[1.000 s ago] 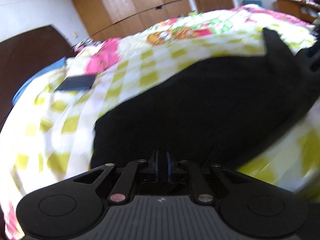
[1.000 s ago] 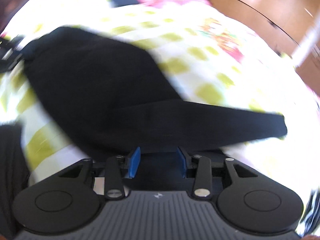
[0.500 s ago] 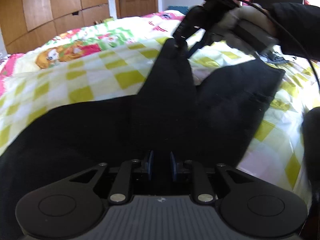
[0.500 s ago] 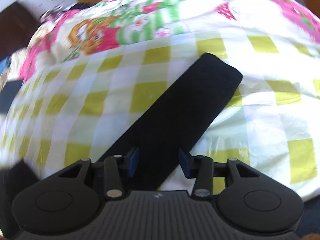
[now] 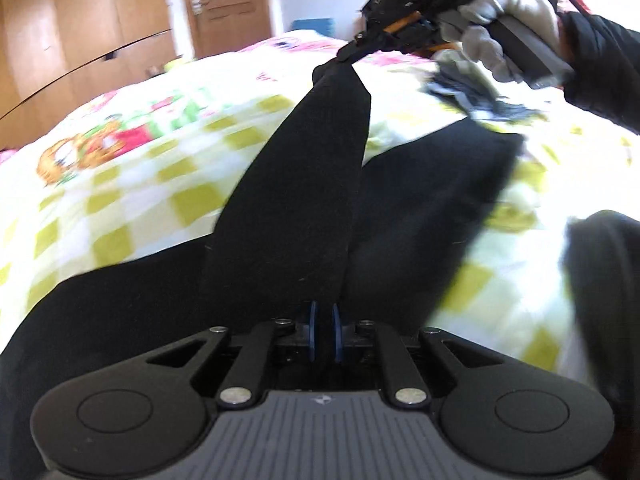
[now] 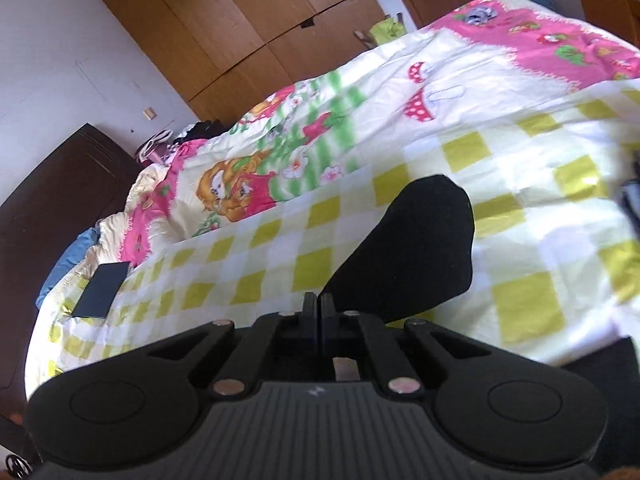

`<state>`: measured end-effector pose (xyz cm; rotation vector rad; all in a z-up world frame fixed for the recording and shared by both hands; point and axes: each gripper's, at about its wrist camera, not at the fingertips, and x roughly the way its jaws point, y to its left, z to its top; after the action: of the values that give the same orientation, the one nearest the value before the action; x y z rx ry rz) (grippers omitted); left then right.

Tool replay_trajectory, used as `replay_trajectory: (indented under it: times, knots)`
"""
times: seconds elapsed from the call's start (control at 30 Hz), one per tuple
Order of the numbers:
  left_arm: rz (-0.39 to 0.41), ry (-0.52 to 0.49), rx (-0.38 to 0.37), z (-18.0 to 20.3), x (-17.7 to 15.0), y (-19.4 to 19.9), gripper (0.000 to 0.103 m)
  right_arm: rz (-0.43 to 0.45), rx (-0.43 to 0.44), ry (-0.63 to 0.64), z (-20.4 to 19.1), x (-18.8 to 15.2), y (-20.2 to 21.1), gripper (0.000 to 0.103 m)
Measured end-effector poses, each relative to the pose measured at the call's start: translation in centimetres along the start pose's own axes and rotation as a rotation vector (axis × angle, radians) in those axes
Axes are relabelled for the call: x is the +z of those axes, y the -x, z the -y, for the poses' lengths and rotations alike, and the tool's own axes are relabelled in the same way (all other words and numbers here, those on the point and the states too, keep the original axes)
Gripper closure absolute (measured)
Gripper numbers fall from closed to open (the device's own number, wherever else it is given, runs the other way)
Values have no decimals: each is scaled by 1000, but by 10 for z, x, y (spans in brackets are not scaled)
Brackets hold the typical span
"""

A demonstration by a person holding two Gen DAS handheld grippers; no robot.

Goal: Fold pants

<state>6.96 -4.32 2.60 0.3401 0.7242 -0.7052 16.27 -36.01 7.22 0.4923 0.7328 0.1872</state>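
Both pairs of fingers are clamped on the black pants (image 5: 304,184). On the left gripper (image 5: 324,336) the blue fingers (image 5: 313,334) stand almost together with a thin fold of the dark cloth between them; they have just been closing on it. Ahead of them one pant leg runs taut away from the tips, up to the right gripper (image 5: 352,50), which pinches its far end. A gloved hand (image 5: 496,20) with a dark sleeve (image 5: 600,64) carries that gripper. Right of the taut leg the other leg lies flat on the bed (image 5: 132,184), and the wide part of the pants spreads out to the left of the fingers.

From the right wrist view, the right gripper (image 6: 319,312) shows its fingers (image 6: 309,312) pressed together, having just snapped closed, with the rounded end of the leg (image 6: 412,248) bulging out just right of the tips. Far to the left of those fingers a dark flat rectangle (image 6: 102,290) lies on the checked quilt. Wooden wardrobes (image 6: 240,20) stand beyond the bed.
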Motion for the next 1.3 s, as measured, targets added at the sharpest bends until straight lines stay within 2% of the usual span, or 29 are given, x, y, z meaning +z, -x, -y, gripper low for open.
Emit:
replay_trajectory:
  times: [0.07, 0.13, 0.17, 0.3, 0.5, 0.6, 0.63, 0.67, 0.7, 0.73, 0.8, 0.93, 1.0, 1.07, 1.1, 1.13, 1.17, 1.3]
  knots:
    - [1, -49, -13, 16, 1, 1, 78, -4, -69, -22, 21, -18, 10, 101]
    - [-16, -77, -29, 26, 0, -2, 78, 0, -164, -19, 40, -35, 13, 93]
    - [-23, -85, -26, 29, -1, -3, 78, -14, -176, -47, 51, -43, 16, 93]
    - [-43, -89, -13, 38, -3, 0, 77, -8, -131, -244, 91, -62, 21, 83]
    - [-41, -83, 5, 40, 6, -13, 77, 85, -17, -355, 114, -55, 5, 80]
    - [-24, -105, 17, 46, 15, -24, 76, 95, 16, -408, 124, -46, -16, 65]
    - [-19, -107, 11, 46, 19, -28, 74, 81, 32, -420, 127, -44, -25, 64]
    - [-17, -107, 6, 47, 24, -33, 72, 75, 44, -435, 128, -42, -33, 65]
    - [-16, -109, -1, 49, 27, -37, 69, 75, 51, -455, 129, -41, -38, 78]
    - [-15, -114, -6, 51, 32, -41, 69, 68, 68, -473, 129, -38, -41, 97]
    - [-13, -136, -1, 56, 39, -48, 69, 97, 102, -470, 124, -33, -31, 97]
    - [13, -170, -6, 65, 52, -47, 69, 151, 159, -365, 94, -21, 32, 97]
    - [44, -177, -33, 68, 58, -40, 69, 168, 98, -267, 73, -16, 67, 97]
    - [71, -182, -60, 70, 62, -35, 69, 204, -39, -141, 56, -12, 82, 92]
    - [73, -186, -63, 71, 62, -35, 68, 199, -93, -80, 52, -10, 80, 82]
    - [67, -194, -54, 72, 63, -39, 68, 176, -135, -56, 54, -8, 74, 56]
    - [50, -198, -38, 72, 62, -44, 68, 164, -149, -76, 60, -8, 68, 50]
    - [-28, -171, 9, 68, 56, -62, 68, 146, -181, -190, 94, -28, 65, 51]
